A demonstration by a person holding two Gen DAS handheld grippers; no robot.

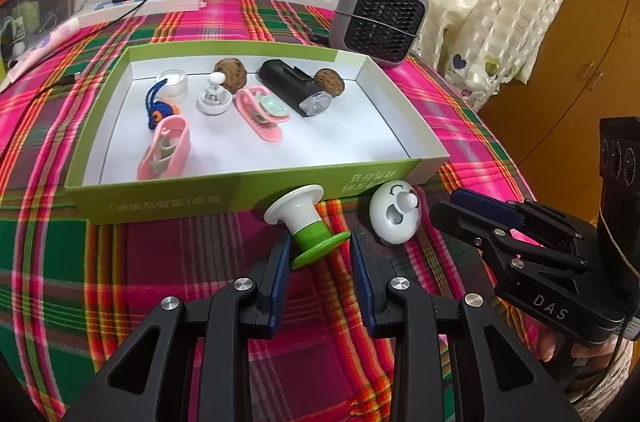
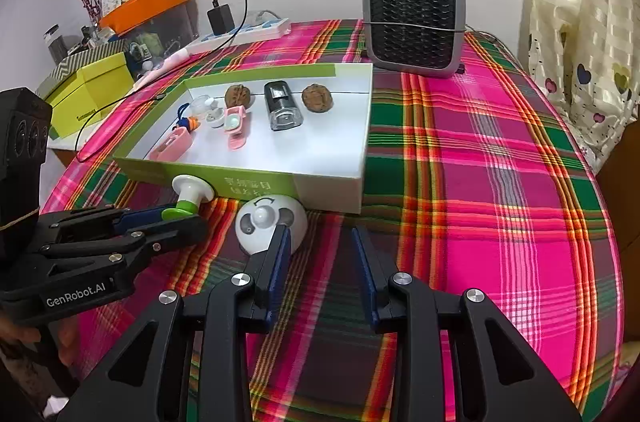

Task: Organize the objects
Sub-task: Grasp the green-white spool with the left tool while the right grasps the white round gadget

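A white and green spool-shaped gadget lies on the plaid cloth against the front wall of the green box. My left gripper is shut on its green flange, with a pad on each side. Just to its right sits a white dome gadget with a knob. In the right wrist view my right gripper stands open and empty, and its left finger is beside the dome gadget. Inside the box lie two pink clips, a black device, two walnuts and small clear items.
A grey fan heater stands behind the box at the right. A power strip with a charger lies along the far edge. A yellow box sits off the table's left side. Open plaid cloth stretches right of the box.
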